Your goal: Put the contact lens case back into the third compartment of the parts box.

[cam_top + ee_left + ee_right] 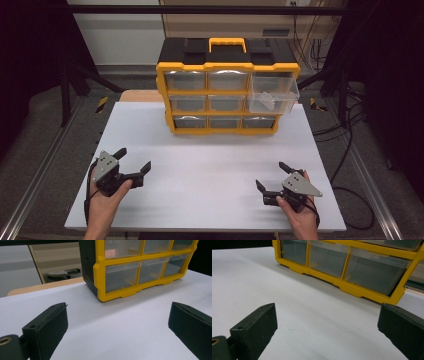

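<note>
A yellow and black drawer cabinet [226, 85] with clear drawers stands at the back of the white table [210, 165]. Its top right drawer [272, 94] is pulled out, with something pale inside. My left gripper [133, 159] rests near the front left, held by a hand, jaws wide apart and empty. At the front right my right gripper [272, 175] is also open and holds nothing. In the left gripper view the cabinet [140, 267] stands ahead beyond the left gripper [117, 325]. In the right gripper view the bottom row of drawers [352, 267] lies past the right gripper [327, 327].
A wooden board [142, 95] shows behind the table's left rear corner. Cables [350, 150] trail on the floor to the right, and a metal rail [35, 175] runs along the left side. Dark stand legs [75, 75] sit at the back left.
</note>
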A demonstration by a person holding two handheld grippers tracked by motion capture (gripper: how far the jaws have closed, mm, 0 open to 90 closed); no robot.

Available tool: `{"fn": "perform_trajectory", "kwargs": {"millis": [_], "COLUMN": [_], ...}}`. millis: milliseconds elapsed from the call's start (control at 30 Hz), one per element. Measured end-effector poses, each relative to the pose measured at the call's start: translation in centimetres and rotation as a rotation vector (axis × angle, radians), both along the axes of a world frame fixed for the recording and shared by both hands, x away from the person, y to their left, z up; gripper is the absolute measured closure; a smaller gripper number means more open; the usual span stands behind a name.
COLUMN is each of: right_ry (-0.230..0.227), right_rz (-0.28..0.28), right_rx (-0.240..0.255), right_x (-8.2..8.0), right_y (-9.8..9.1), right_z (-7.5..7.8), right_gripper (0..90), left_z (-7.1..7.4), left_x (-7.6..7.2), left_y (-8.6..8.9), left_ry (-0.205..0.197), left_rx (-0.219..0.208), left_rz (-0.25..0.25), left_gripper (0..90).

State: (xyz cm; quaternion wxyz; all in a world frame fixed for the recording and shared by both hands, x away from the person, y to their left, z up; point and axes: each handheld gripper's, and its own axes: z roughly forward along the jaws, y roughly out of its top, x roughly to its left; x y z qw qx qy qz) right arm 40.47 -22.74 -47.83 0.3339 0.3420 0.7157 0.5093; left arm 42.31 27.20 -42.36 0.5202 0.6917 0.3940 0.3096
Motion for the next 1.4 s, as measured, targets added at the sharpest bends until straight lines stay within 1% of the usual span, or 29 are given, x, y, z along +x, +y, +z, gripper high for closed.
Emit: {"fn": "perform_trajectory", "kwargs": {"millis": [100,200,333,467,600,867,1067,1400], "right_ry": [0.0,0.003,0.003,0.003,0.003,0.003,0.004,0.005], "right_rz": [0.001,-0.001,0.0,0.0,-0.001,0.0,0.0,0.001], "right_rx": [-0.001,0.0,-0.001,-0.002,-0.003,-0.005,-0.006,-0.009], "right_x": [0.0,0.0,0.0,0.0,0.0,0.1,0.0,0.1], "right_y": [0.0,0.1,0.1,0.1,0.0,0.0,0.0,0.0], "right_z": [0.0,0.0,0.0,-0.1,-0.1,-0.1,-0.1,-0.1], "right_gripper": [2.9,2.9,2.9,2.9,2.9,2.9,2.9,2.9], "left_z": [-0.3,-0.9,-1.2,-1.8,-2.2,-2.8,-3.2,-3.5], "left_x": [-0.3,-0.7,-0.9,-1.3,-1.6,-2.2,-2.7,-3.1], "left_y": [-0.1,-0.4,-0.6,-0.8,-0.9,-1.2,-1.4,-1.6], "left_ry": [-0.008,-0.008,-0.011,-0.003,-0.002,-0.016,-0.03,-0.047], "left_rx": [0.012,0.012,0.025,0.012,0.008,-0.008,-0.028,-0.032], "left_rz": [-0.004,-0.017,-0.029,-0.042,-0.048,-0.064,-0.072,-0.074], "left_gripper": [2.4,2.4,2.4,2.4,2.4,2.4,2.4,2.4]}}
